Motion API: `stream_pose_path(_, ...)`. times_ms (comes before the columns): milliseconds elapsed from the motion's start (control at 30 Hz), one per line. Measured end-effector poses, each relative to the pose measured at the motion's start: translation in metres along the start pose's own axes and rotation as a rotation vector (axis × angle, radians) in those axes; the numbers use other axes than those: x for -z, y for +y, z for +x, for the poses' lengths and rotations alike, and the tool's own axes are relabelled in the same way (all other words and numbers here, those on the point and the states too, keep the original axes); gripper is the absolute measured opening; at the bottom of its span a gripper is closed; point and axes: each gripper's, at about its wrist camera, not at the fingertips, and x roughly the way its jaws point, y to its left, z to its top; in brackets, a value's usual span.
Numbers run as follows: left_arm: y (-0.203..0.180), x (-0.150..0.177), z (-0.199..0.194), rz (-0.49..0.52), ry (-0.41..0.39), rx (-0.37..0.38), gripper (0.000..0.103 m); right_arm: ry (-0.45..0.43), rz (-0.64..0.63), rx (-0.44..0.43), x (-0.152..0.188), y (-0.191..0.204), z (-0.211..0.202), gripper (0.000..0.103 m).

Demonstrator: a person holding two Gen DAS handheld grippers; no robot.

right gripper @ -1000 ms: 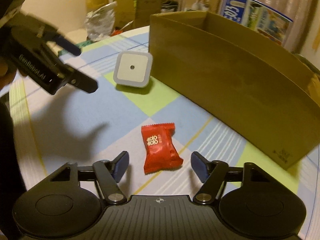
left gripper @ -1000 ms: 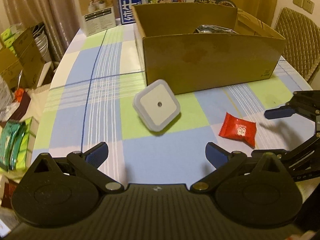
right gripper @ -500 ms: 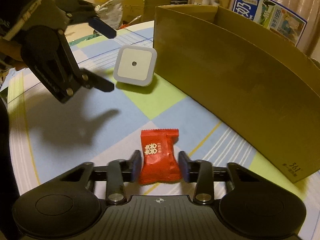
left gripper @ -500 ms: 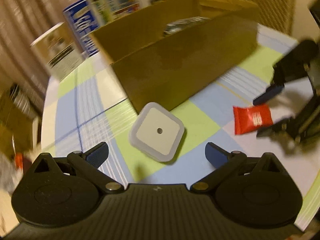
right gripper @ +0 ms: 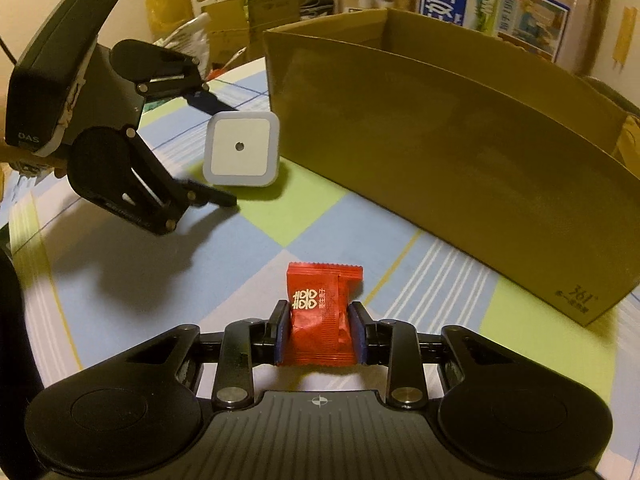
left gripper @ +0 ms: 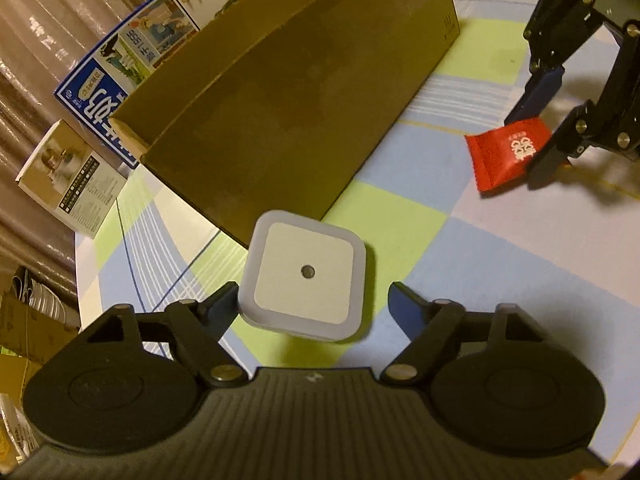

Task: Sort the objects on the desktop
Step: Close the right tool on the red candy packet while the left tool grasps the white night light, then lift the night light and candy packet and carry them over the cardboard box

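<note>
Right hand-held gripper point(right gripper: 319, 338) closed on candy point(right gripper: 320, 320) (squeezed).

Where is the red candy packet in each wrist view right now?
Left wrist view: red candy packet at far right, between the right gripper's fingers.
Right wrist view: packet at lower centre, pinched by that gripper.
Shared landmark: the cardboard box behind it.

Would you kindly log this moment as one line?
right tongs: shut on candy | left tongs: closing around night light, not yet gripping | box: behind both
</note>
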Motion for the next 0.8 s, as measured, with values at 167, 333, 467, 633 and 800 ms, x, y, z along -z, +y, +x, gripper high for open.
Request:
stream_pose_path(167, 0.004, -0.001, -0.002, -0.068, 0.034, -0.005, 0.061, -0.006, 0.054, 0.005, 0.002, -0.004, -0.009, 0.028)
stream_pose_path(333, -0.006, -0.002, -0.019, -0.162, 0.066, 0.066, 0.061, -0.015, 0.136, 0.008, 0.011, -0.009, -0.026, 0.028)
stream_pose_path(467, -0.019, -0.007, -0.036, -0.247, 0.077, 0.192, 0.06, -0.005, 0.198, 0.032, 0.025, -0.014, -0.044, 0.028)
stream_pose_path(633, -0.05, -0.018, -0.055, -0.216, 0.064, 0.309, 0.06, 0.015, 0.292, 0.069, 0.047, -0.021, -0.064, 0.028)
stream_pose_path(800, -0.077, -0.026, -0.062, -0.179, 0.048, 0.292, 0.06, 0.008, 0.337, 0.089, 0.063, -0.025, -0.076, 0.029)
